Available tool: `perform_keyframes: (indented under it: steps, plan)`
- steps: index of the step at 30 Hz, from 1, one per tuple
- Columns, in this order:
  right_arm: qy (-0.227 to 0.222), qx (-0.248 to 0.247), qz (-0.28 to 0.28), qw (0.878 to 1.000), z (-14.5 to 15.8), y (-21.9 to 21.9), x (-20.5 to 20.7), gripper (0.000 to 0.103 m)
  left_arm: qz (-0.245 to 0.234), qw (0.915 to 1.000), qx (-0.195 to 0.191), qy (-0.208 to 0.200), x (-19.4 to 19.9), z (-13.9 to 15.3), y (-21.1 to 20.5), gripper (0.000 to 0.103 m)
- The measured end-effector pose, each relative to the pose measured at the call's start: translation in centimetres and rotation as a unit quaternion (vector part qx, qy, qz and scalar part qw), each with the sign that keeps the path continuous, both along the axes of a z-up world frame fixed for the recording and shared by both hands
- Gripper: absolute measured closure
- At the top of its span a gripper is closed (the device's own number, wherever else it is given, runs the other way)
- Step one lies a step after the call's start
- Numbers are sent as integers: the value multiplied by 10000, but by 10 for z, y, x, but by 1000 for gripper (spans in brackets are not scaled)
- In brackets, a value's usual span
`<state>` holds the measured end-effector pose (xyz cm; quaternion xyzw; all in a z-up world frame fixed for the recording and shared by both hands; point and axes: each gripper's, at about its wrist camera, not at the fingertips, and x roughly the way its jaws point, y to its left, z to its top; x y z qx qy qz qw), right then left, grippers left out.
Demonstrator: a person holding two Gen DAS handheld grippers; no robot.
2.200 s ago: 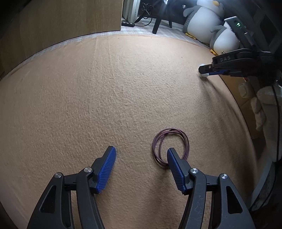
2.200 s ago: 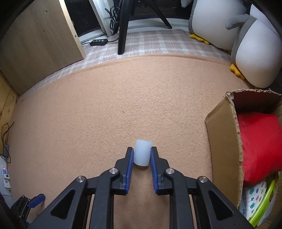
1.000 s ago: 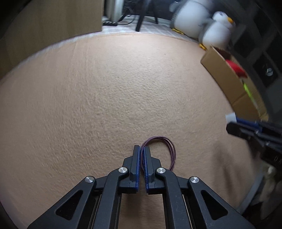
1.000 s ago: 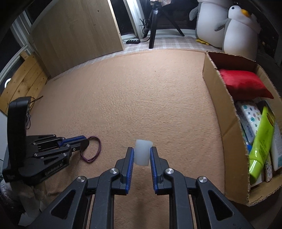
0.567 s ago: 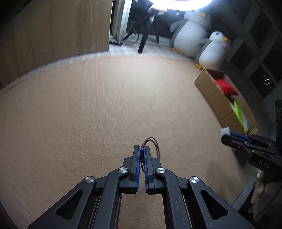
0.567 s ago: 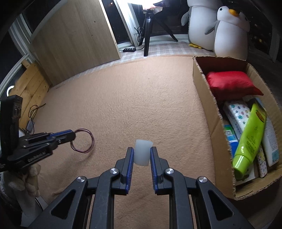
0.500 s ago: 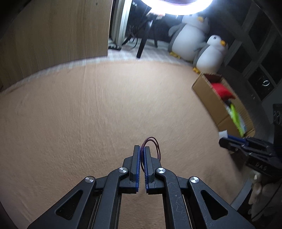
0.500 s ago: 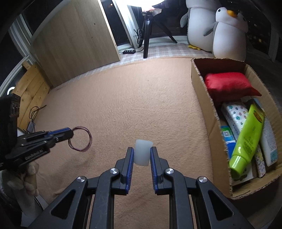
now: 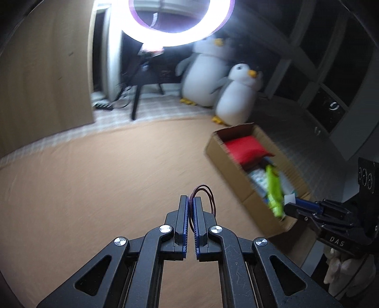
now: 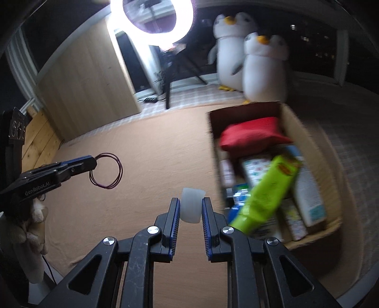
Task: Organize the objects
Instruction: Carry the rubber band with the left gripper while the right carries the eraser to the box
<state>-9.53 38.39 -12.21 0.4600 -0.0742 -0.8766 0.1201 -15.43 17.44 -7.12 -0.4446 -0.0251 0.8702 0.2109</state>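
Observation:
My left gripper (image 9: 191, 200) is shut on a thin purple wire loop (image 9: 209, 196) and holds it in the air above the tan carpet; it also shows in the right wrist view (image 10: 91, 163) with the loop (image 10: 106, 170) hanging from its tips. My right gripper (image 10: 190, 203) is shut on a small translucent white cup (image 10: 191, 205), held above the carpet just left of the open cardboard box (image 10: 308, 142). In the left wrist view the right gripper (image 9: 292, 207) sits at the box's near corner (image 9: 239, 173).
The box holds a red pillow (image 10: 253, 133), a green tube (image 10: 267, 192) and several packs. Two plush penguins (image 10: 263, 68) stand behind it. A ring light (image 10: 151, 21) on a tripod and a wooden panel (image 10: 87, 78) stand at the back.
Both grippers have risen higher above the carpet and tilted up, each still holding its object. The box now sits closer to the right gripper.

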Motion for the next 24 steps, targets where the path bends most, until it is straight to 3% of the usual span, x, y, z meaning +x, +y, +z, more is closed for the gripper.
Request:
perform_keyframes:
  steps: [5,15,24]
  plan:
    - [23,46,-294,9996,2,39,1,86,-307,9995,68,54,-9,3,51,99]
    - [-35,108,-599,9981,-5,91,-5,86,-717,9973,-79,-134,-30,-24,137,99]
    - [-102,205,-616,9978,-15,103,-25,84,-849,9954,-393,-213,-48,-44,173,99]
